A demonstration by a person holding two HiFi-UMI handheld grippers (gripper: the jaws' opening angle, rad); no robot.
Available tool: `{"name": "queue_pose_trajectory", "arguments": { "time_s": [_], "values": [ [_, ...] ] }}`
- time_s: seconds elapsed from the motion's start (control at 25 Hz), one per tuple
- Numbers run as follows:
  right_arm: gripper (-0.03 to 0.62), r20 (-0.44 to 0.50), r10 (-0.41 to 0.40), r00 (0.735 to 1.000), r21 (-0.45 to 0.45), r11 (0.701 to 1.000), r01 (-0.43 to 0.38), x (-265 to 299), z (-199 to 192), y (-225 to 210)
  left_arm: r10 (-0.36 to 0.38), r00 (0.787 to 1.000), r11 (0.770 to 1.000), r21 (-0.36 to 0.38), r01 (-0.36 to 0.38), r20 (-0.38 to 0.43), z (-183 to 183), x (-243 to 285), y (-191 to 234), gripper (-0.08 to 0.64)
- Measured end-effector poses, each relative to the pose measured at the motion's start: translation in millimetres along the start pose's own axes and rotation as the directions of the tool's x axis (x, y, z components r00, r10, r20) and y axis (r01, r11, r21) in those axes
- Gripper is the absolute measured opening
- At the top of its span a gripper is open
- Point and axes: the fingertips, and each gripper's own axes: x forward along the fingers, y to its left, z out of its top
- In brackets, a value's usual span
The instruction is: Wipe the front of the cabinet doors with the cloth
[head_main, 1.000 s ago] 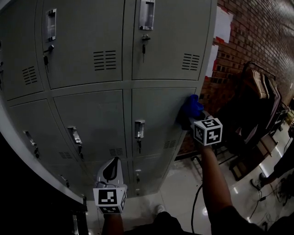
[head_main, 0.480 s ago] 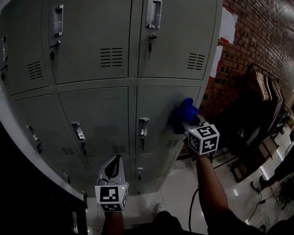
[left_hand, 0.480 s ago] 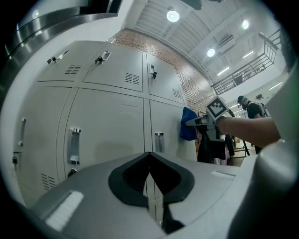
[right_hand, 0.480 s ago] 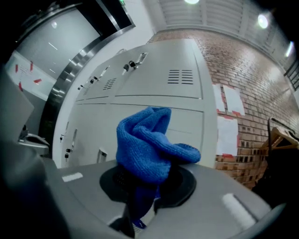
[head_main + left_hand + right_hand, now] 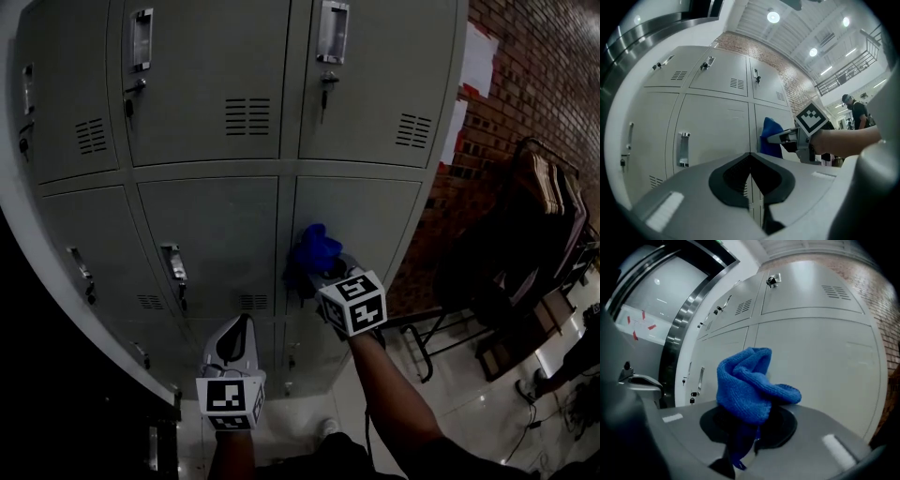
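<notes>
Grey plastic of the left tool sits nearest, its jaws pressed together with nothing between them; it hangs low in front of the cabinet, under the middle row of doors and apart from them; up and to its right, the right tool is clamped on the blue cloth, which bunches above the jaws and lies against the left part of the cabinet's right-hand middle door; beyond the cabinet's right edge runs a brick wall.
</notes>
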Motion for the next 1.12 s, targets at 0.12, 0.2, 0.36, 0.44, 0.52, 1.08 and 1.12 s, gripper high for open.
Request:
{"name": "queue_pose_trajectory", "arguments": {
  "time_s": [0.12,0.2,0.36,0.44,0.52,1.08,1.12],
  "values": [
    [0.081,-0.037,0.006,0.999,-0.022,1.0,-0.007,14,-5,10,0.003,1.0,1.0,-0.003,-0.003,-0.003,-1,-1,1,0.017],
    [0.081,-0.043,0.005,0.999,-0.035,0.999,-0.006,19,-3,12,0.0,1.0,1.0,-0.004,0.0,-0.004,-1,-1,-1,0.017],
    [0.08,-0.044,0.013,0.999,-0.051,0.999,-0.015,20,-3,10,-0.005,1.0,1.0,-0.003,0.005,-0.004,-1,0,-3,0.017],
    [0.08,-0.056,0.008,0.998,-0.057,0.998,-0.011,18,-4,8,-0.007,1.0,1.0,-0.002,0.007,-0.005,-2,1,-4,0.017],
    [0.08,-0.061,0.0,0.998,-0.055,0.998,-0.004,15,-7,0,-0.007,1.0,1.0,0.0,0.007,-0.009,-3,1,-5,0.017],
    [0.081,-0.053,-0.041,0.998,-0.037,0.999,0.039,-9,-26,-46,-0.002,1.0,1.0,0.001,0.002,-0.021,-8,4,1,0.017],
    [0.081,-0.061,-0.052,0.997,-0.033,0.998,0.05,-13,-30,-52,-0.002,1.0,1.0,0.001,0.002,-0.022,-8,4,2,0.017]
  ]
}}
